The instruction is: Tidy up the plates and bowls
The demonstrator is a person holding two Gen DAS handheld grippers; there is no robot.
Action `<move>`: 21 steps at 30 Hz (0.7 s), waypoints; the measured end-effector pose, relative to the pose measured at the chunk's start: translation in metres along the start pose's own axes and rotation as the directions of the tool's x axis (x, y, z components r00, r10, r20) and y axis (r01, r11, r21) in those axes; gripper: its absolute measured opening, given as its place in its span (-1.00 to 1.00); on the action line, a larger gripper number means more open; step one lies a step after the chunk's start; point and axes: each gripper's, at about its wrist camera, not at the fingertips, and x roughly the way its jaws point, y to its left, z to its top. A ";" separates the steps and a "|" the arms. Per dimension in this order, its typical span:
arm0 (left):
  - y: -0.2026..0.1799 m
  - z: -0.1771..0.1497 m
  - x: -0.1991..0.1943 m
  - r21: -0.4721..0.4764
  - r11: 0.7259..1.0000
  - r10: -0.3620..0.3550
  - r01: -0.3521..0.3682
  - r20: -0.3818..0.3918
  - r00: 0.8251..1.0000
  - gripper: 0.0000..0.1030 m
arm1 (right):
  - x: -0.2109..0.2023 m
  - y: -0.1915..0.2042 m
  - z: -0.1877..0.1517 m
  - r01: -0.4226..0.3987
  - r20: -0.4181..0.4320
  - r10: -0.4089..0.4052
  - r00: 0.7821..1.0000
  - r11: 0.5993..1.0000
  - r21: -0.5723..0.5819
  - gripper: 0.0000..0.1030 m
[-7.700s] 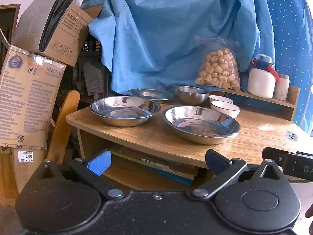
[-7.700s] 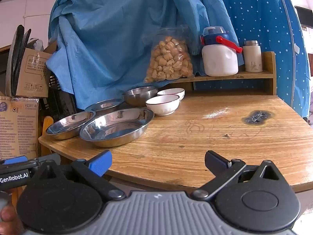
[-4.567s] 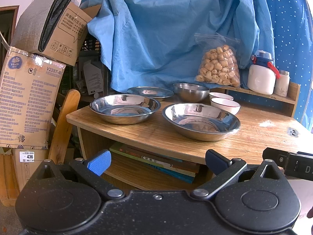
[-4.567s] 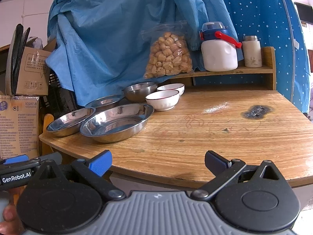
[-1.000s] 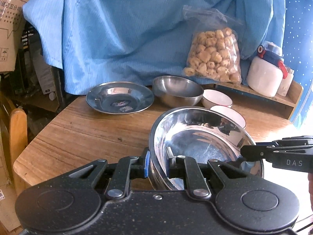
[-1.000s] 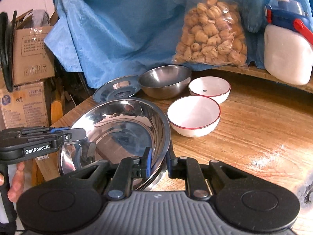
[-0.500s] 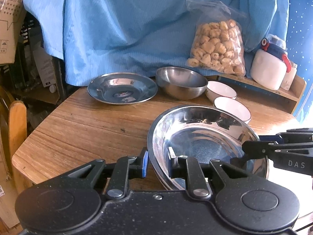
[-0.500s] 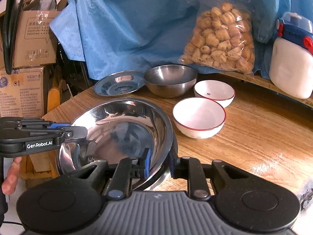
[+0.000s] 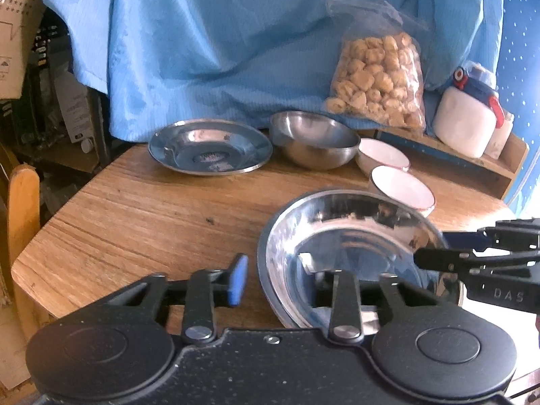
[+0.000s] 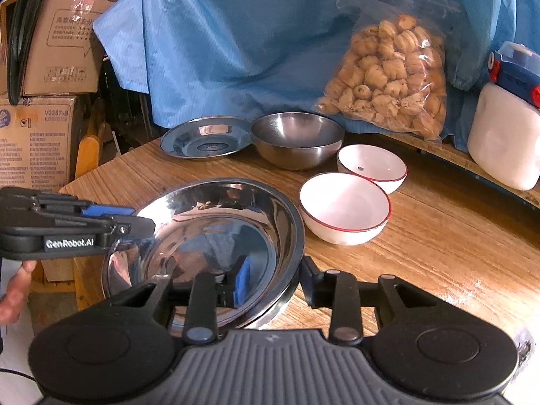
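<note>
Two stacked steel dishes (image 9: 351,249) (image 10: 216,236) rest on the wooden table (image 9: 141,216) near its front edge. My left gripper (image 9: 276,280) is open, its jaws straddling the stack's left rim. My right gripper (image 10: 273,280) is open, its jaws straddling the stack's right rim. A flat steel plate (image 9: 209,150) (image 10: 206,141) and a deep steel bowl (image 9: 314,145) (image 10: 297,138) stand at the back. Two white red-rimmed bowls (image 10: 344,206) (image 10: 371,165) sit to the right of the stack.
A bag of snacks (image 10: 388,77) and a white jug (image 10: 506,135) stand on a low shelf at the back right. Blue cloth (image 9: 219,44) hangs behind. Cardboard boxes (image 10: 40,101) and a wooden chair back (image 9: 22,209) are beyond the table's left edge.
Both grippers have opened and let go of the dish rims. The dish stack now rests on the table.
</note>
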 end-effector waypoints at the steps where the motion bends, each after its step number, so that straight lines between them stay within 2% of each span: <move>1: 0.001 0.001 -0.001 -0.005 1.000 0.003 -0.003 0.011 1.000 0.17 | 0.000 0.000 0.001 0.000 -0.002 0.000 1.000 1.000 -0.004 -0.27; 3: 0.007 0.005 -0.006 -0.025 1.000 0.010 -0.009 0.042 0.999 0.49 | 0.001 -0.002 0.002 -0.003 -0.006 0.003 1.000 1.000 -0.011 -0.18; 5: 0.014 0.009 -0.010 -0.041 0.999 0.020 -0.017 0.073 0.997 0.67 | -0.002 -0.003 0.006 -0.006 0.011 0.006 1.000 1.000 -0.024 0.09; 6: 0.018 0.012 -0.011 -0.049 0.998 0.033 -0.028 0.091 0.995 0.77 | -0.005 -0.002 0.008 -0.003 0.021 0.003 1.000 0.999 -0.033 0.30; 8: 0.027 0.017 -0.011 -0.055 0.997 0.061 -0.055 0.117 0.991 0.98 | -0.007 0.000 0.014 0.004 0.041 -0.002 0.999 0.999 -0.050 0.44; 12: 0.049 0.030 0.001 -0.072 0.989 0.141 -0.131 0.159 0.977 0.98 | -0.004 0.002 0.028 -0.040 0.060 0.042 0.997 0.999 -0.026 0.83; 14: 0.063 0.039 0.012 -0.084 0.984 0.166 -0.155 0.147 0.975 0.98 | 0.002 0.004 0.035 -0.078 0.067 0.077 0.995 0.997 0.006 0.85; 18: 0.094 0.058 0.041 -0.093 0.985 0.157 -0.147 0.107 0.982 0.98 | 0.025 0.006 0.055 -0.201 0.068 0.195 0.978 0.975 0.094 0.88; 21: 0.111 0.071 0.063 -0.081 0.985 0.162 -0.155 0.082 0.983 0.98 | 0.049 0.010 0.072 -0.247 0.048 0.243 0.969 0.957 0.152 0.88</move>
